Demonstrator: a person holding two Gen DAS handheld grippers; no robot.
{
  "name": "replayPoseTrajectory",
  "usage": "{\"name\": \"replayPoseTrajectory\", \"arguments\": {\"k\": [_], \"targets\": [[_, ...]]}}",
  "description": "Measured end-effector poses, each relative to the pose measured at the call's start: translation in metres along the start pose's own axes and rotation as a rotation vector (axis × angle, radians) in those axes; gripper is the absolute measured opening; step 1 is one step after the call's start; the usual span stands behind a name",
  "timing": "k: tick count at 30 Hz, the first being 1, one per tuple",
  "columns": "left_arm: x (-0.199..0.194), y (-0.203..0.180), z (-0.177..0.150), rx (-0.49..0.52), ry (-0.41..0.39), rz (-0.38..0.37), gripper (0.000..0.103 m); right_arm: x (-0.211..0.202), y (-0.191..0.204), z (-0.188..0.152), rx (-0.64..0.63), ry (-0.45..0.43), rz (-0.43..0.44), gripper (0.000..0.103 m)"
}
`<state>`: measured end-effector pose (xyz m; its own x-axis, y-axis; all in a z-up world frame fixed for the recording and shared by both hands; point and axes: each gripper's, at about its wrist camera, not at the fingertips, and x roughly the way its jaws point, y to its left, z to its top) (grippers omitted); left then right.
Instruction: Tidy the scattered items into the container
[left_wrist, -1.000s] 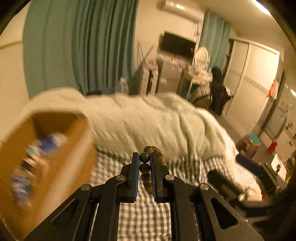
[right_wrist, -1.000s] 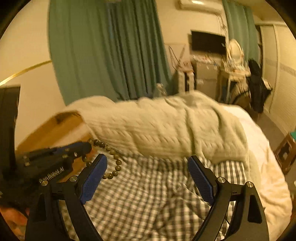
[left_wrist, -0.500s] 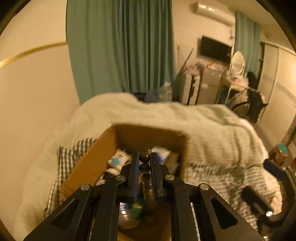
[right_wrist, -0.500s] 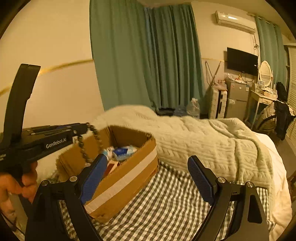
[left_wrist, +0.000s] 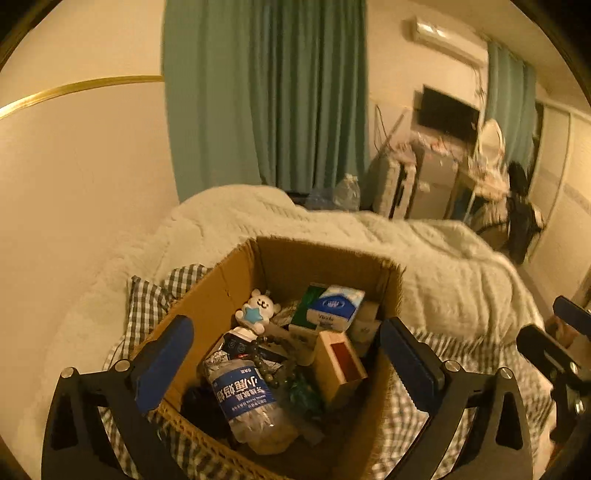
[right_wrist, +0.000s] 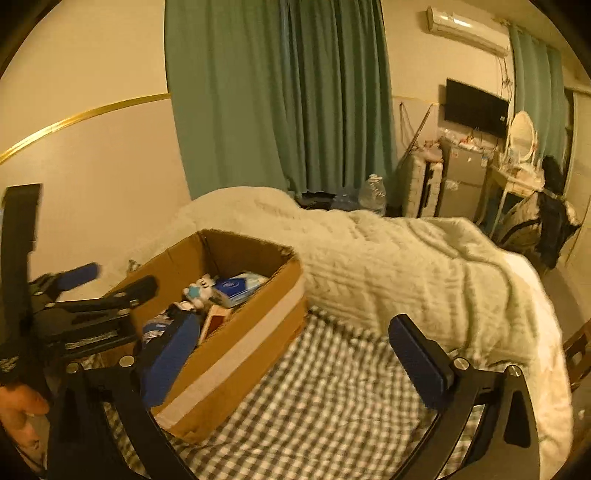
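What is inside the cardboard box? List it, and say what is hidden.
Inside the cardboard box: a water bottle, bead string, white bear toy, tissue pack and small wooden box. They cover whatever lies beneath; the bottom is hidden.

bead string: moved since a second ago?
Yes. The bead string has left the left gripper, whose jaws are opening, and now lies inside the cardboard box beside the water bottle.

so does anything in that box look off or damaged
Mostly a jumble. The water bottle lies on its side, crumpled, atop the pile in the cardboard box, a bead bracelet draped beside it. Nothing spilled.
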<state>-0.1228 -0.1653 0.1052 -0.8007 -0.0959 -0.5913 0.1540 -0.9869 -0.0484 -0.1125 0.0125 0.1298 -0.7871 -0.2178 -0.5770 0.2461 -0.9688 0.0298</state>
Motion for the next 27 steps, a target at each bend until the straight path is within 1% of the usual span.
{"name": "replayPoseTrajectory", "arguments": {"k": [2, 4, 5, 7, 8, 10, 12, 14, 17, 19, 22, 26, 27], "targets": [[-0.014, 0.0, -0.004, -0.054, -0.043, 0.006, 0.103, -0.014, -0.005, 0.005, 0.005, -0.04, -0.036, 0.102], [-0.022, -0.001, -0.013, -0.093, -0.07, -0.009, 0.103, -0.019, -0.008, 0.003, 0.008, -0.034, -0.035, 0.102], [-0.023, -0.002, -0.02, -0.117, -0.078, -0.013, 0.103, -0.02, -0.008, -0.002, 0.003, -0.024, -0.036, 0.102], [-0.025, -0.002, -0.041, -0.174, -0.093, -0.03, 0.103, -0.021, -0.01, -0.016, 0.001, -0.032, -0.049, 0.102], [-0.024, -0.004, -0.053, -0.202, -0.088, -0.011, 0.103, -0.02, -0.011, -0.027, -0.001, -0.038, -0.061, 0.102], [-0.022, -0.008, -0.067, -0.192, -0.073, -0.009, 0.103, -0.016, -0.015, -0.048, 0.014, -0.039, -0.076, 0.102], [-0.022, -0.015, -0.075, -0.15, -0.082, 0.036, 0.103, -0.014, -0.021, -0.06, 0.041, -0.038, -0.074, 0.102], [-0.02, -0.02, -0.076, -0.1, -0.072, 0.06, 0.103, -0.01, -0.027, -0.065, 0.069, -0.03, -0.07, 0.102], [-0.023, -0.021, -0.076, -0.096, -0.09, 0.086, 0.103, -0.006, -0.029, -0.065, 0.065, -0.017, -0.086, 0.102], [-0.025, -0.021, -0.076, -0.095, -0.098, 0.081, 0.103, -0.005, -0.03, -0.067, 0.059, -0.026, -0.099, 0.102], [-0.026, -0.024, -0.077, -0.079, -0.104, 0.082, 0.103, -0.004, -0.032, -0.07, 0.061, -0.018, -0.095, 0.102], [-0.026, -0.028, -0.081, -0.043, -0.115, 0.047, 0.103, 0.0, -0.032, -0.075, 0.057, -0.003, -0.103, 0.102], [-0.027, -0.03, -0.083, -0.033, -0.118, 0.064, 0.103, 0.001, -0.032, -0.076, 0.058, -0.001, -0.1, 0.102]]}}
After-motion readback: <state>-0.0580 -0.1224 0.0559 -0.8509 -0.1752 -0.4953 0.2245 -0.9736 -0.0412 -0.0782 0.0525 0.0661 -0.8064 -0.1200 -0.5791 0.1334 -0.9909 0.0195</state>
